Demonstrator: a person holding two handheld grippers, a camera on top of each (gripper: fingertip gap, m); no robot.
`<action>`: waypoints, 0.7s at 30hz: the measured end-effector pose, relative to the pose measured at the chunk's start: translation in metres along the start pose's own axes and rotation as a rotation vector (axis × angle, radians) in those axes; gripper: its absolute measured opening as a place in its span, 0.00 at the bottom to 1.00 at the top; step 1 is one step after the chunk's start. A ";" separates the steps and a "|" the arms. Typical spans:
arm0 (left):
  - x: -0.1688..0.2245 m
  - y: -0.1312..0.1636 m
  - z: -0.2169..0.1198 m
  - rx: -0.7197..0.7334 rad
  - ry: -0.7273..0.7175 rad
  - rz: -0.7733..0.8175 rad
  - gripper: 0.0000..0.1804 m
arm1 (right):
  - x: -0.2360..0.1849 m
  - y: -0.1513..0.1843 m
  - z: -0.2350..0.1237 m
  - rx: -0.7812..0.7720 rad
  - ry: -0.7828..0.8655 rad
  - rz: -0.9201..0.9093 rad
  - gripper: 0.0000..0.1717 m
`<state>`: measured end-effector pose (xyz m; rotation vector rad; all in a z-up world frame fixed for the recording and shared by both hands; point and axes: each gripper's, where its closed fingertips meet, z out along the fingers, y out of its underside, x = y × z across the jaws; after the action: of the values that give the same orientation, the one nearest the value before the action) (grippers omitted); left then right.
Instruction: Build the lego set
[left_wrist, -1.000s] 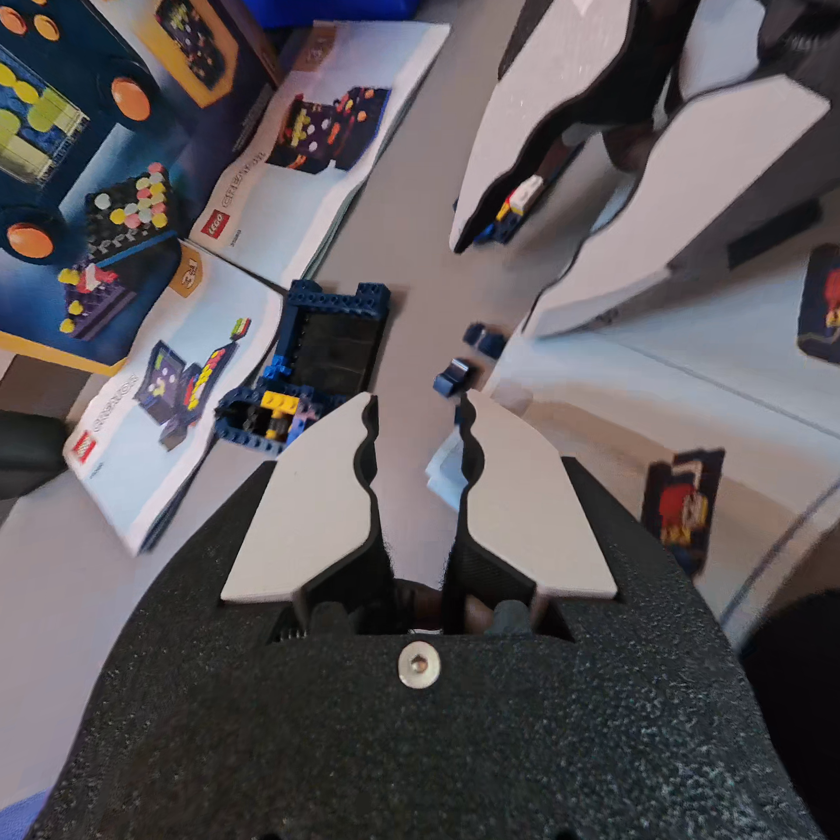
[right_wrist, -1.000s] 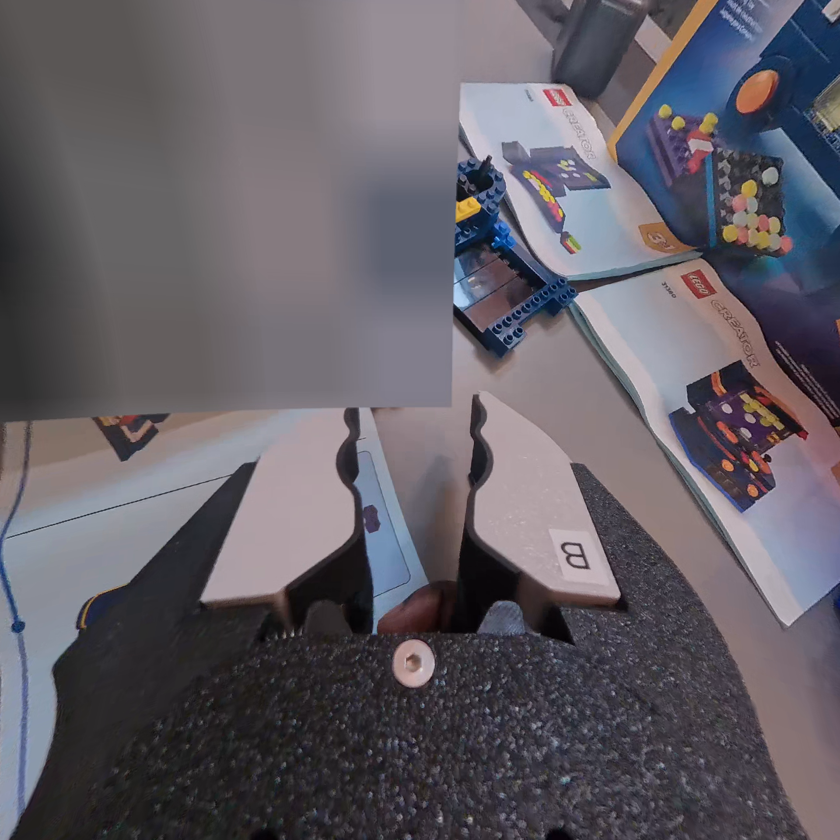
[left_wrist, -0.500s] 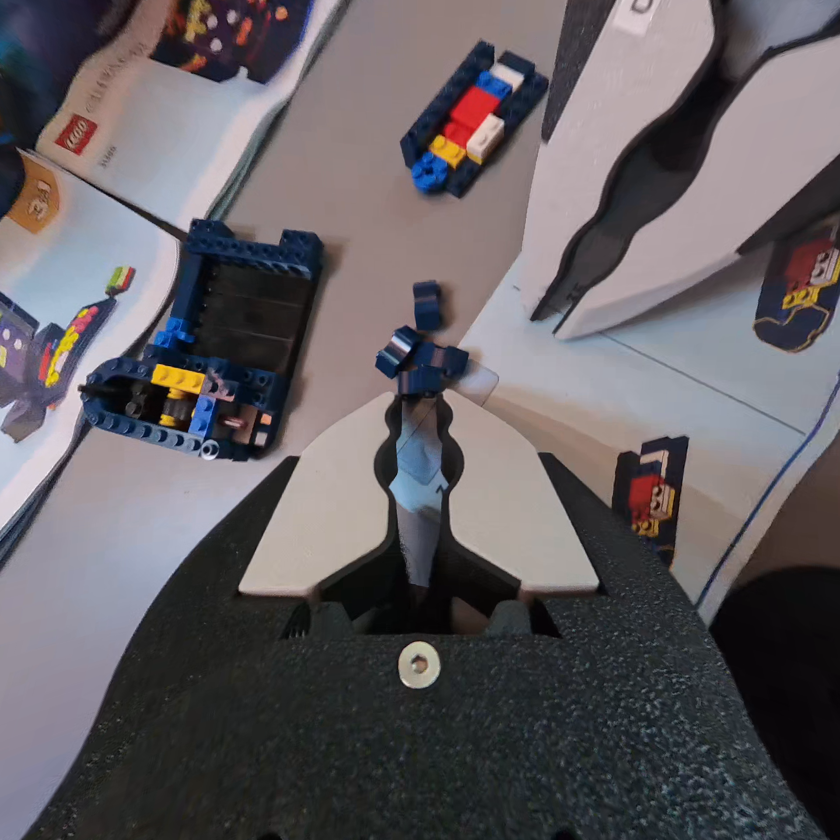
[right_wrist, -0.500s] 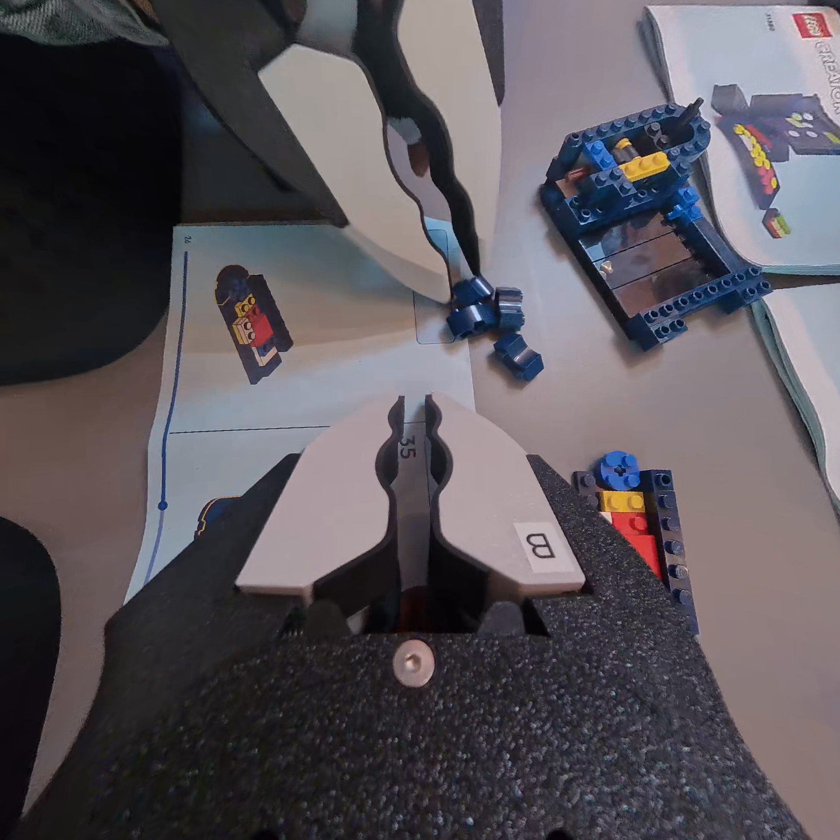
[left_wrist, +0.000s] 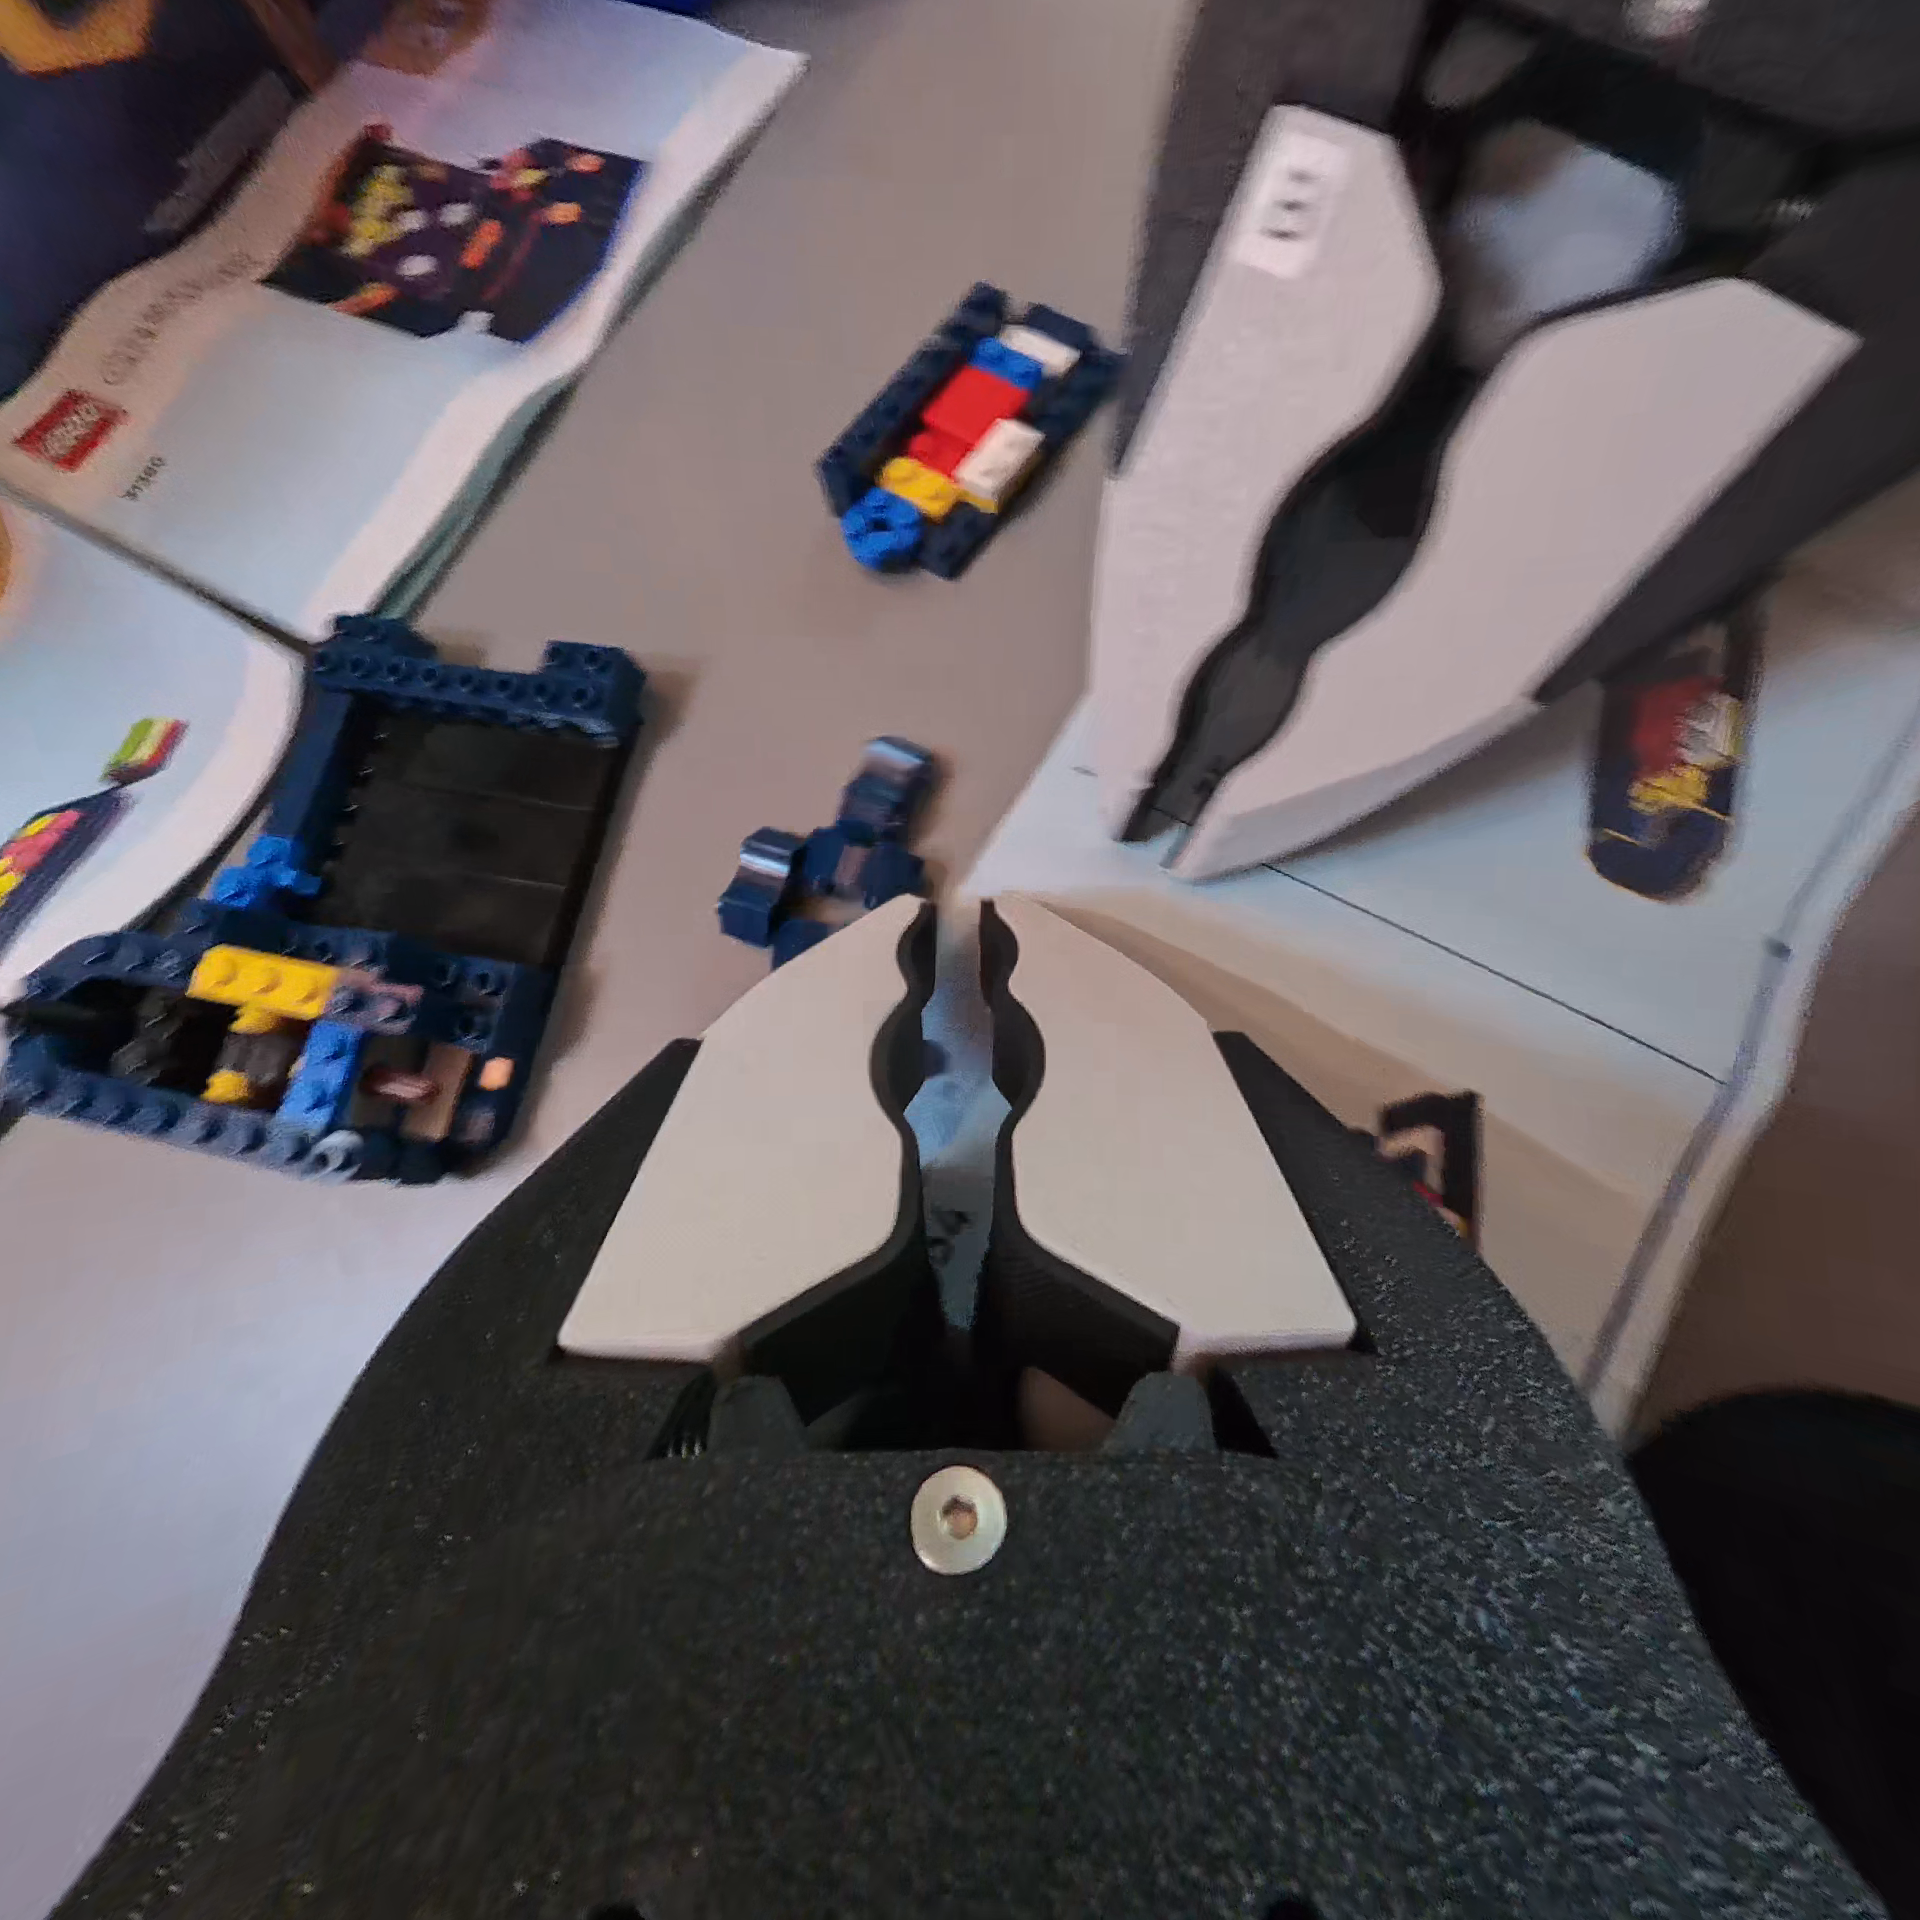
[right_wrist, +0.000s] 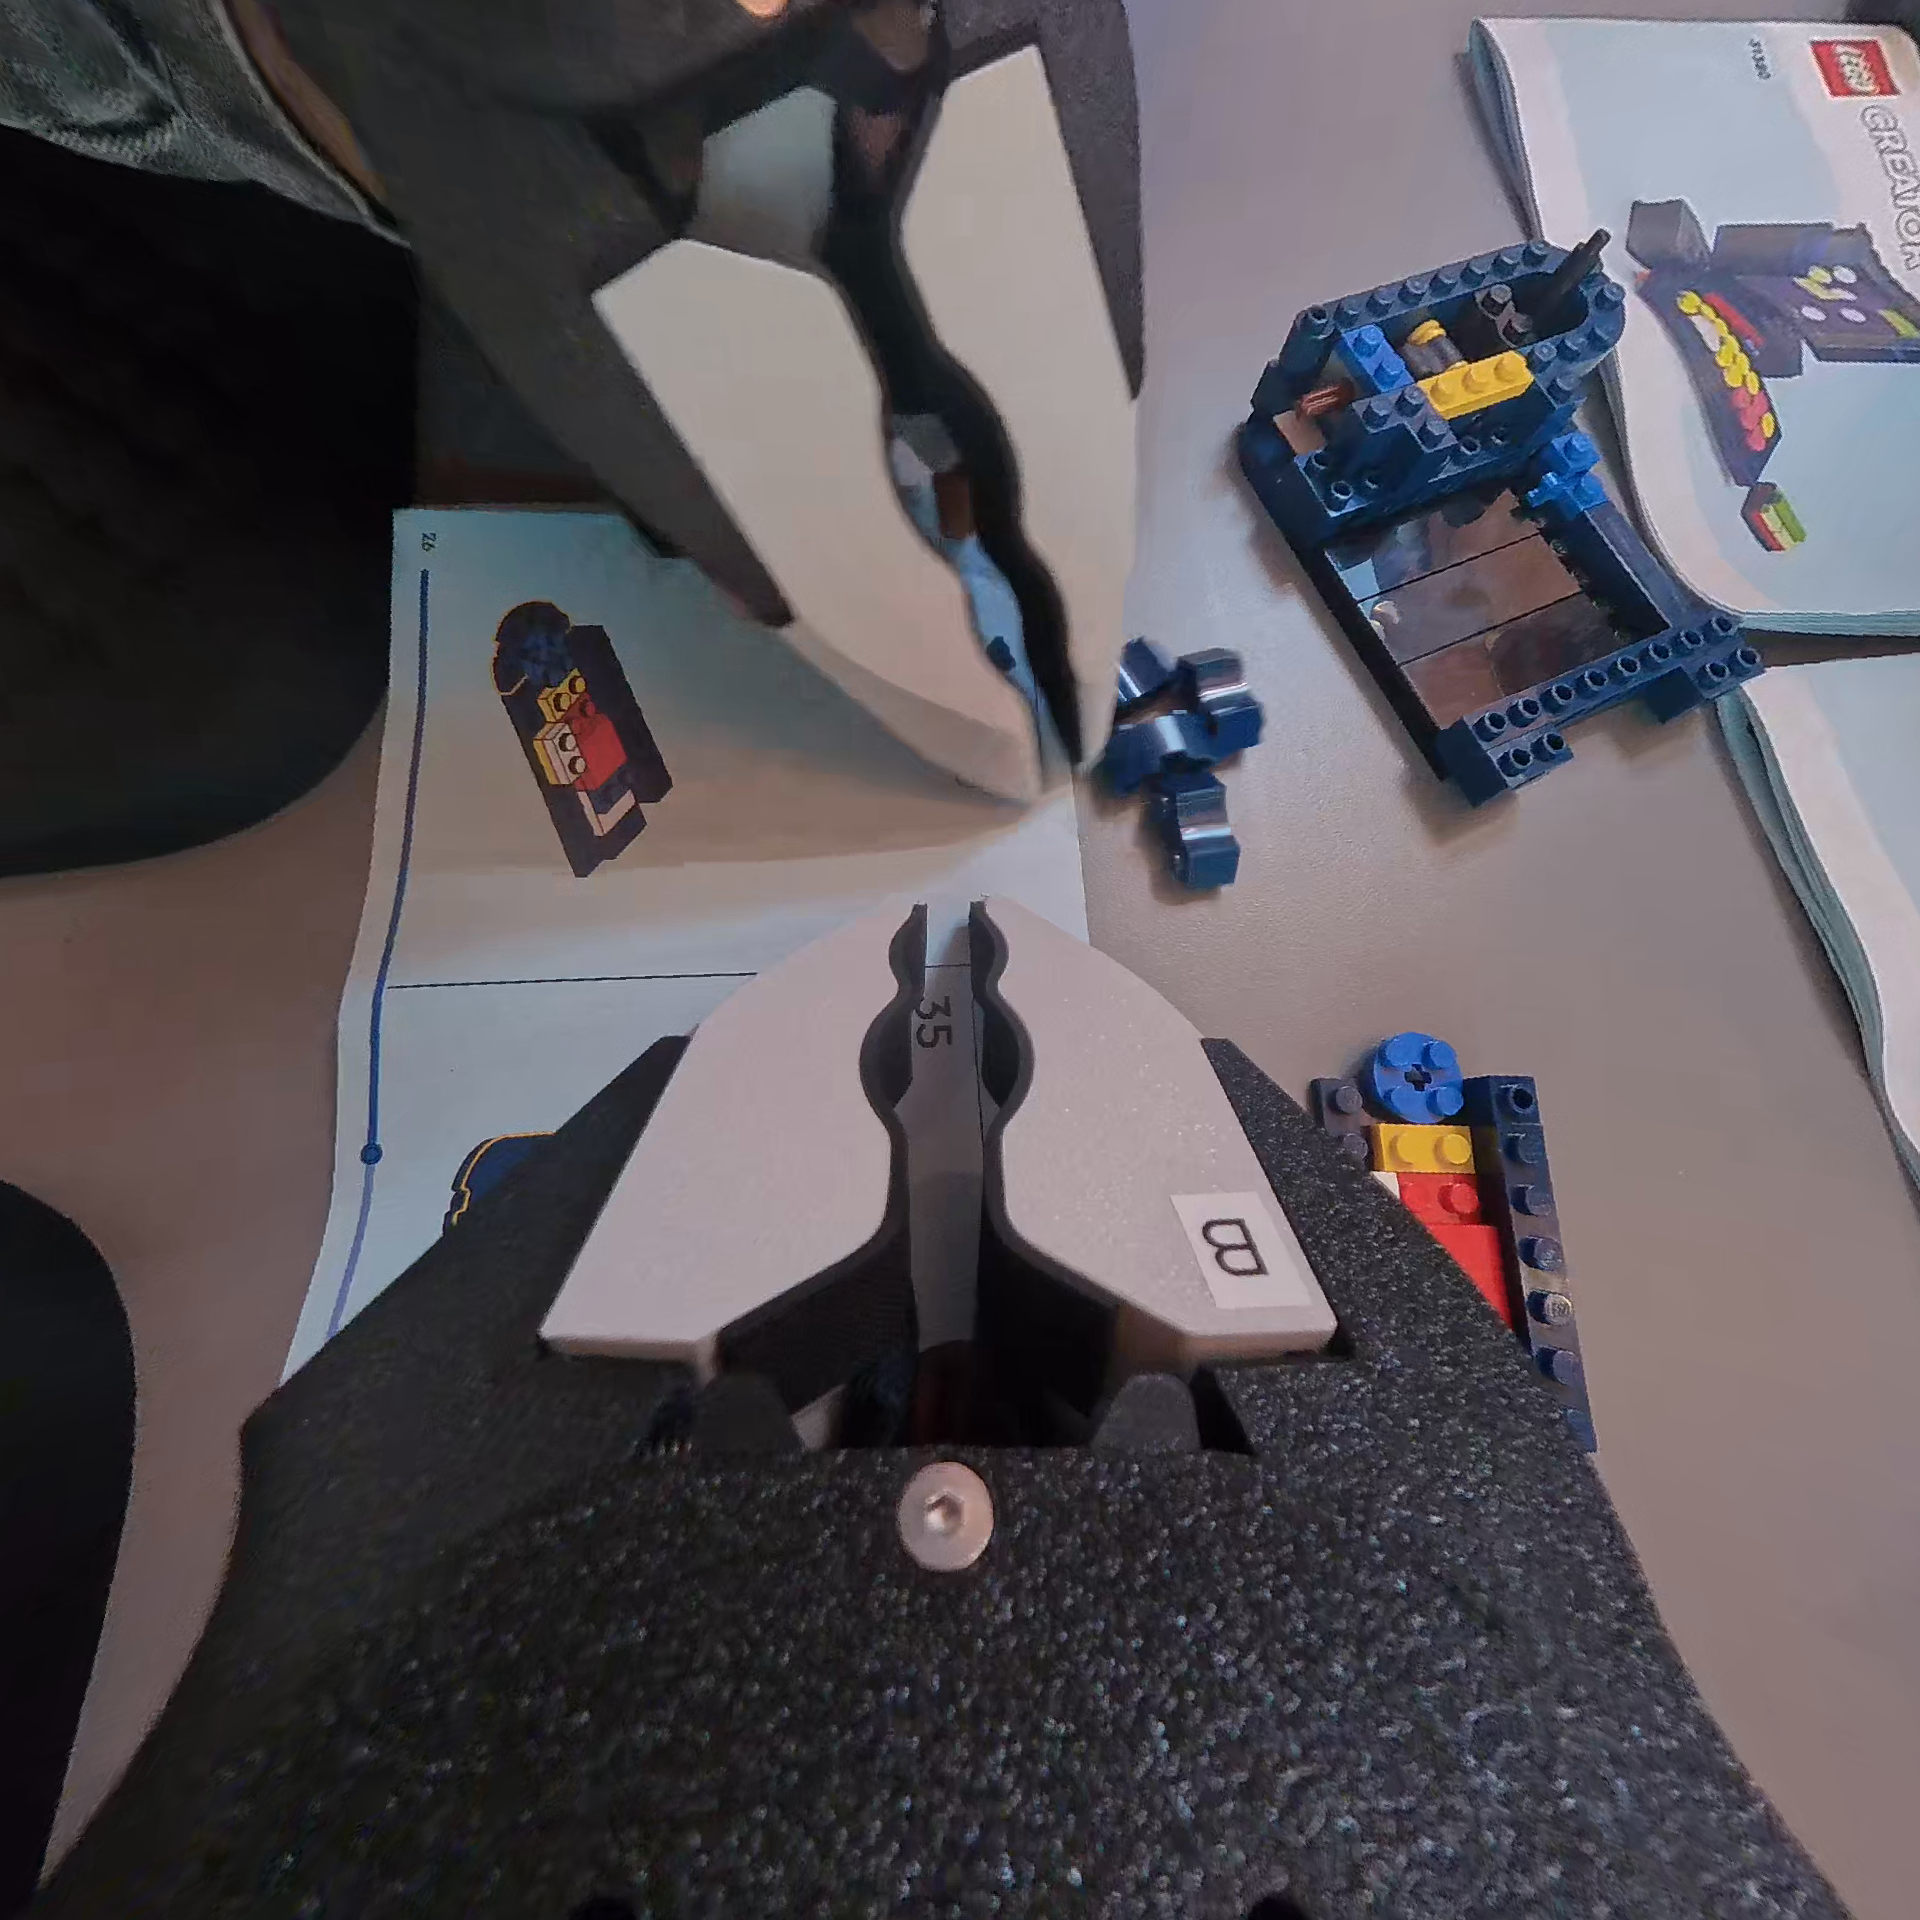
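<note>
My left gripper (left_wrist: 956, 909) is shut at the corner of an open instruction booklet's page (left_wrist: 1455, 935). A strip of the pale page shows between its fingers in the right wrist view (right_wrist: 1055, 764). Several loose dark blue bricks (left_wrist: 831, 862) lie just left of its tips; they also show in the right wrist view (right_wrist: 1179, 738). My right gripper (right_wrist: 948, 909) is shut with nothing in it, and its tips rest on the same page (right_wrist: 727, 935) farther along. It shows at the upper right of the left wrist view (left_wrist: 1164, 857).
A small build of red, yellow, white and blue bricks (left_wrist: 966, 436) lies on the grey table, right of my right gripper (right_wrist: 1455, 1195). A larger dark blue frame build (left_wrist: 468, 686) (right_wrist: 1455, 416) sits beside two closed booklets (left_wrist: 312, 364) (right_wrist: 1714, 104).
Both grippers closed from open; the right one shut first. The left gripper came down to the page corner beside the loose blue bricks and shut there.
</note>
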<state>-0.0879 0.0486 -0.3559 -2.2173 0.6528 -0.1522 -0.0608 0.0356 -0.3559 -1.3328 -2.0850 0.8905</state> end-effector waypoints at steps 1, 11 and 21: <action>-0.010 0.001 0.000 -0.003 -0.058 -0.016 0.04 | 0.000 0.000 0.000 0.000 0.001 -0.001 0.05; -0.004 -0.022 -0.026 0.115 -0.023 0.109 0.06 | -0.012 0.004 -0.027 -0.008 -0.088 -0.066 0.07; -0.020 -0.039 -0.033 0.261 -0.091 0.025 0.11 | -0.022 0.039 -0.046 -0.109 -0.216 0.003 0.06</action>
<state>-0.1001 0.0578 -0.3032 -1.9532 0.5755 -0.1163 0.0040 0.0390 -0.3566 -1.3457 -2.3260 0.9715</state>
